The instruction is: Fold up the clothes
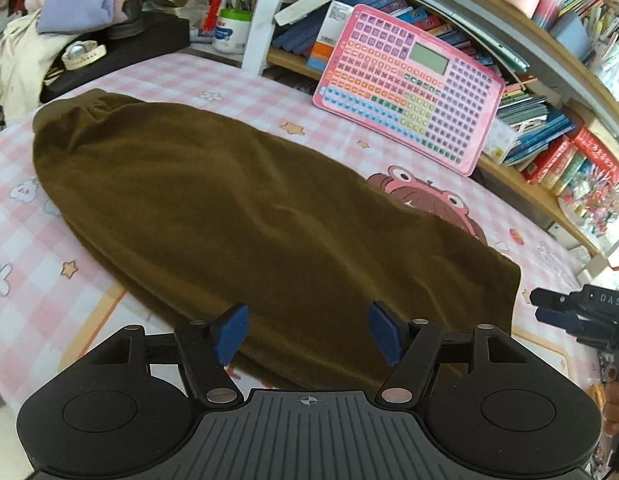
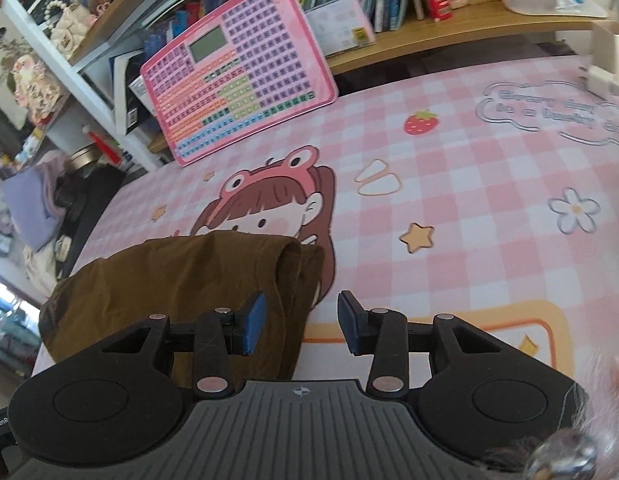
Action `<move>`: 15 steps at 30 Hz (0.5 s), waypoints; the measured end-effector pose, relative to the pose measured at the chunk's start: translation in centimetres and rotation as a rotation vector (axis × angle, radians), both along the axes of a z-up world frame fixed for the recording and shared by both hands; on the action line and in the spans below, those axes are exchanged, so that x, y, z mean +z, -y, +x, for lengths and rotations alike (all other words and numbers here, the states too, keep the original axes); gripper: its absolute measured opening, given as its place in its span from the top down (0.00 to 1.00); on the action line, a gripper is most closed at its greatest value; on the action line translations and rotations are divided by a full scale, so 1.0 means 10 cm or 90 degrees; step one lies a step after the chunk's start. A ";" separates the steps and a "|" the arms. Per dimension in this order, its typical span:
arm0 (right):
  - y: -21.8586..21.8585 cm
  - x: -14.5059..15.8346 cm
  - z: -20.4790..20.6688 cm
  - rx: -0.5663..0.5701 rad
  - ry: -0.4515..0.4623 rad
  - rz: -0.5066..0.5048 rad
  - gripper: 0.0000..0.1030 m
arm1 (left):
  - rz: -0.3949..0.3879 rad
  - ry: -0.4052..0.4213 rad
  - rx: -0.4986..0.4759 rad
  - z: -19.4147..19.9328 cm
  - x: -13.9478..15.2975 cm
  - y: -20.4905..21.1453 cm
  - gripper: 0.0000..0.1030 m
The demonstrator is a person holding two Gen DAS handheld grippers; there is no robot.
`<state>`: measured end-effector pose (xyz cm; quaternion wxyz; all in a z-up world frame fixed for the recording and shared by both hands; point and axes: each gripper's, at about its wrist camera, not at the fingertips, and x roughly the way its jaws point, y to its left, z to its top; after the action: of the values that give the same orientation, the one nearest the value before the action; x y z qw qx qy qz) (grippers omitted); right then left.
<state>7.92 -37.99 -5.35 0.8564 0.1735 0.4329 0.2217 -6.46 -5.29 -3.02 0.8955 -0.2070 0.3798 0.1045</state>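
An olive-brown garment (image 1: 237, 216) lies flat and long on the pink checked table mat (image 1: 37, 280), running from far left to near right. My left gripper (image 1: 307, 334) is open and empty, just above the garment's near edge. In the right wrist view the garment's folded end (image 2: 213, 280) lies under my right gripper (image 2: 303, 322), which is open and empty, its blue left pad (image 2: 255, 324) over the cloth. The right gripper also shows in the left wrist view (image 1: 549, 308), beside the garment's right end.
A pink keyboard toy (image 1: 413, 92) leans on a bookshelf (image 1: 549, 160) at the back. A black case (image 1: 117, 52) with clutter and a cream cloth (image 1: 17, 68) sit at the far left. A white block (image 2: 601, 76) stands at the mat's far right.
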 end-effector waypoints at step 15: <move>-0.27 -0.06 0.34 0.113 0.044 -0.002 0.60 | 0.057 -0.039 -0.138 0.19 0.01 0.58 0.29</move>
<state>11.34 -35.31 -5.92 0.8480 0.1253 0.4169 0.3023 -4.56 -11.10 -2.94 0.8979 -0.1211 0.4221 0.0298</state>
